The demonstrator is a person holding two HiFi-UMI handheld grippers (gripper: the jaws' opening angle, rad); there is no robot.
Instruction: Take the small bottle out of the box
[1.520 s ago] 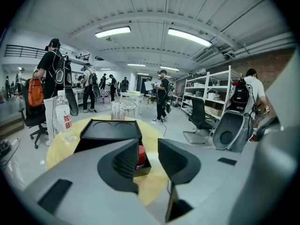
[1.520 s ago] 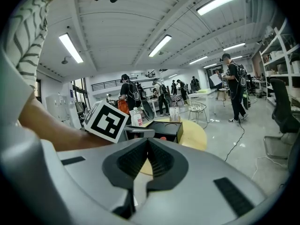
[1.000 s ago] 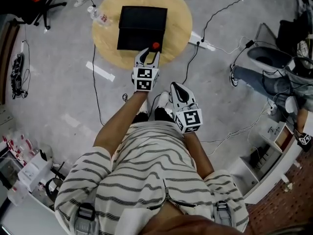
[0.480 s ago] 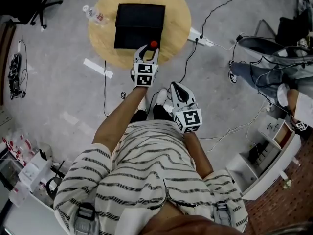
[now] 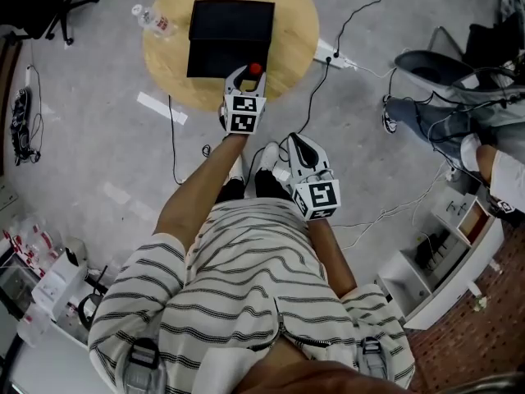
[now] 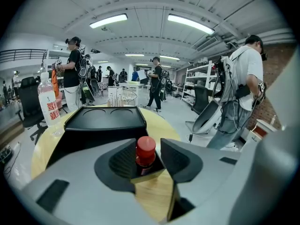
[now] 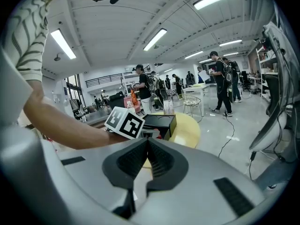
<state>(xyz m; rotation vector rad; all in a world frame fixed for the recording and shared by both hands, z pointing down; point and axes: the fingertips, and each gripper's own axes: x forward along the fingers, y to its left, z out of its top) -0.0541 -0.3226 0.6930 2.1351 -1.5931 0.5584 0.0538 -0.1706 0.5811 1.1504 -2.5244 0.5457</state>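
A small bottle with a red cap (image 5: 255, 69) (image 6: 146, 150) stands at the near edge of the round wooden table (image 5: 295, 31), just in front of the open black box (image 5: 230, 35) (image 6: 103, 121). My left gripper (image 5: 246, 76) (image 6: 148, 159) reaches over the table edge with the bottle between its jaws. The jaws have just been opening and stand wide, with a sliver of gap beside the bottle. My right gripper (image 5: 297, 148) (image 7: 146, 146) hangs back by my body, off the table, shut and empty. In the right gripper view the box (image 7: 159, 122) shows beyond my left arm.
A clear water bottle (image 5: 152, 20) (image 6: 48, 104) stands at the table's left rim. Cables and a power strip (image 5: 332, 56) lie on the floor around the table. A chair (image 5: 443, 72) and white shelving (image 5: 443, 253) are to the right. Several people stand in the background.
My left gripper has sunk a little toward the tabletop with the red-capped bottle between its jaws. The right gripper has stayed where it was.
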